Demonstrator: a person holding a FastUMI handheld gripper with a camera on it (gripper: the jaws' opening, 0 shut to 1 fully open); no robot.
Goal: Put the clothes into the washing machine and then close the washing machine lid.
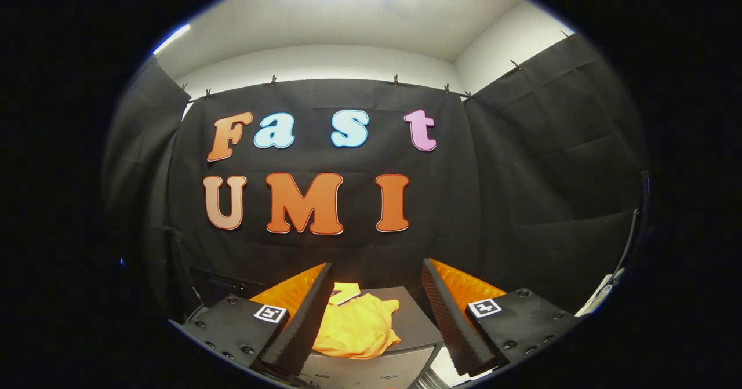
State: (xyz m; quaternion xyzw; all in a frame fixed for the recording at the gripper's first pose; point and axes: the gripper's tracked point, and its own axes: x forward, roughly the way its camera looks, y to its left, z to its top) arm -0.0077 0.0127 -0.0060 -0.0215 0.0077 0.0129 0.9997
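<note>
A crumpled yellow garment (356, 325) lies on a dark flat surface (414, 319), which may be the top of the washing machine; I cannot tell whether its lid is up or down. My gripper (377, 313) hangs above and in front of it, open, its two fingers spread wide with the garment showing low in the gap between them. Neither finger touches the cloth. The left finger (307, 319) hides the garment's left edge.
Black cloth walls close the booth behind and on both sides. A grey panel (371, 368) with dark marks runs just below the garment. At the right edge stands a curved dark frame with a white part (603, 296).
</note>
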